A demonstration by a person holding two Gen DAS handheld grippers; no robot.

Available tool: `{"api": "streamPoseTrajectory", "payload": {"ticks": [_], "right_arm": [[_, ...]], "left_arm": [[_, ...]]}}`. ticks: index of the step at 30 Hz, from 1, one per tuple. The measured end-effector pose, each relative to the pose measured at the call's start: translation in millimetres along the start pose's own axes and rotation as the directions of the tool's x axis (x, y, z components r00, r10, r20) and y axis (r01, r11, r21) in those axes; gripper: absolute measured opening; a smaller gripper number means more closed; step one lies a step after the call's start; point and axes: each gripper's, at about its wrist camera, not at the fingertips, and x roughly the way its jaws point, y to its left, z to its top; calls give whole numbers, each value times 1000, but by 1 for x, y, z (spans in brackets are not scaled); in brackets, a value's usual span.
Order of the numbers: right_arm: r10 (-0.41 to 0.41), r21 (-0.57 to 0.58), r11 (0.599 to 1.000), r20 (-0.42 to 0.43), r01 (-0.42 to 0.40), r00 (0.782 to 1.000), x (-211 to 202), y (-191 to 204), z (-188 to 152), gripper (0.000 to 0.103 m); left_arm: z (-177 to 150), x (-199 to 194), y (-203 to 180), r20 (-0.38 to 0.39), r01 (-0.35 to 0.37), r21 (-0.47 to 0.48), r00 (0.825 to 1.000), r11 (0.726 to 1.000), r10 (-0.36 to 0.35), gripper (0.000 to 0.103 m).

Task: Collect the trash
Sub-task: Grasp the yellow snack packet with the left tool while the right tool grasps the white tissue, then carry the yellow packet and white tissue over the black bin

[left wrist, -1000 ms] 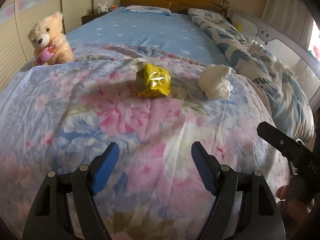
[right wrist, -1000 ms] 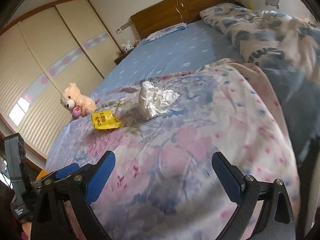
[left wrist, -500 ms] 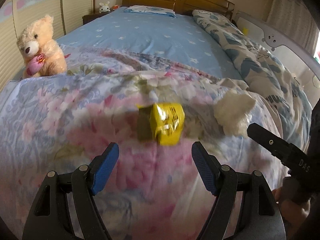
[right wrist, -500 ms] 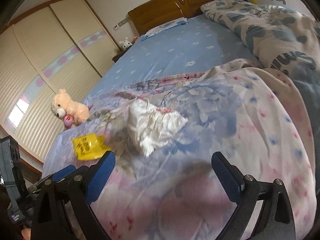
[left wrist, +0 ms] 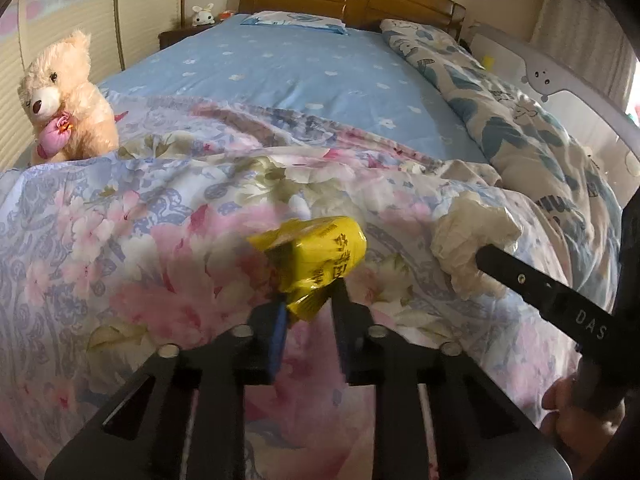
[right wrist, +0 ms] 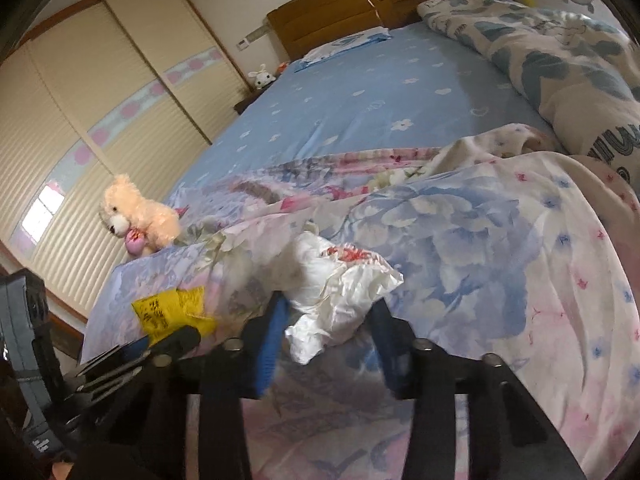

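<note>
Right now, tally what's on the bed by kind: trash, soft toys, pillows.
Trash: 2, a yellow wrapper in the closing left gripper and a white crumpled bag in the closing right gripper.
Soft toys: 1, teddy bear.
Pillows: 1, pillow.
Total: 4.

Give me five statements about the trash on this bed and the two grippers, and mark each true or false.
1. The left gripper is closing on the yellow wrapper. True.
2. The crumpled white wrapper lies between the right gripper's fingers, which are closing. True.
3. The teddy bear lies between the two pieces of trash. False: it sits off at the bed's edge, apart from both.
4. Both pieces of trash rest on the plain blue sheet. False: they lie on the floral quilt.
5. The yellow wrapper is on the white one. False: they lie apart.
</note>
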Motion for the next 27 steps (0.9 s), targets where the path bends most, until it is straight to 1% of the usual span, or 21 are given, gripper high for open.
{"api": "streamPoseTrajectory", "payload": {"ticks": [3,6,12,18,27], "right_arm": [[17,15,1000,5,-17,1000,-10,-3,-7,30],[20,23,1000,17,-20,1000,-25,-6,-15,29],[27,50,998,48,-29,998,-67,-16,-40,29],[25,76,997,74,-30,997,-106,-24,-68,29],[11,77,997,112,-20,994,-156,-19,-110,29]], "left_arm": [[-6,-8,-5,2,11,13,1000,1000,-11,7],[-17,-21,-15,8,26,31,1000,999,-26,5],[-41,-47,-32,18,65,57,998,996,-67,4],[-69,-73,-56,15,95,106,995,990,-97,4],[-111,-110,-82,12,127,149,991,981,-130,4]]}}
